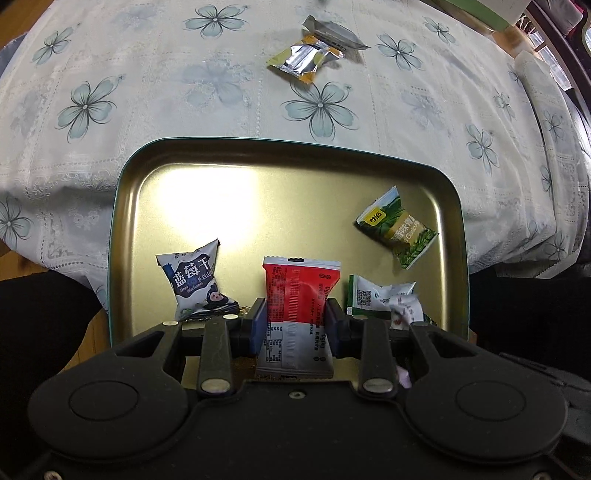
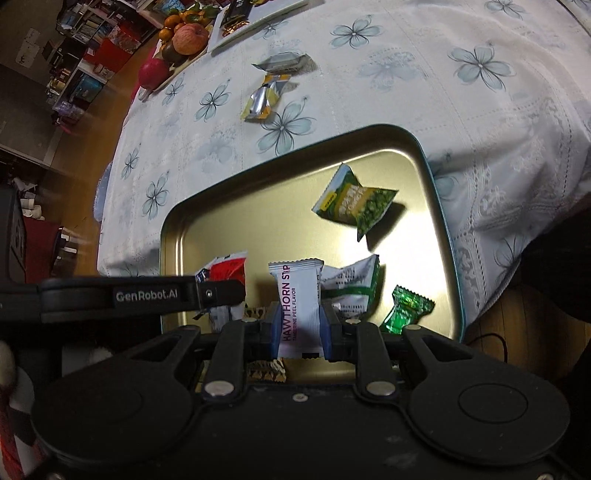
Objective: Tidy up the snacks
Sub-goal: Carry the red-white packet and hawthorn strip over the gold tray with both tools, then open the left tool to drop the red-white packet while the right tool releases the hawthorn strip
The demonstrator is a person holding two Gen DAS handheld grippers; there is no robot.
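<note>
My left gripper (image 1: pixel 295 325) is shut on a red and white snack packet (image 1: pixel 299 295), held above the near end of a gold tin tray (image 1: pixel 258 162). My right gripper (image 2: pixel 300 325) is shut on a white hawthorn strip packet (image 2: pixel 297 291) above the same tray (image 2: pixel 369 136). In the tray lie a blueberry packet (image 1: pixel 195 284), a green pea packet (image 1: pixel 397 227), a green and white packet (image 1: pixel 380 295) and a green candy (image 2: pixel 406 308). Two foil packets (image 1: pixel 306 61) lie on the tablecloth beyond the tray. The left gripper's arm (image 2: pixel 147 295) crosses the right wrist view.
A floral tablecloth (image 1: pixel 184 92) covers the table. A fruit plate (image 2: pixel 181 40) and a white tray (image 2: pixel 258 22) stand at the far left corner. A green and white box (image 1: pixel 491 14) is at the far right. The table edge drops to wooden floor (image 2: pixel 92 158).
</note>
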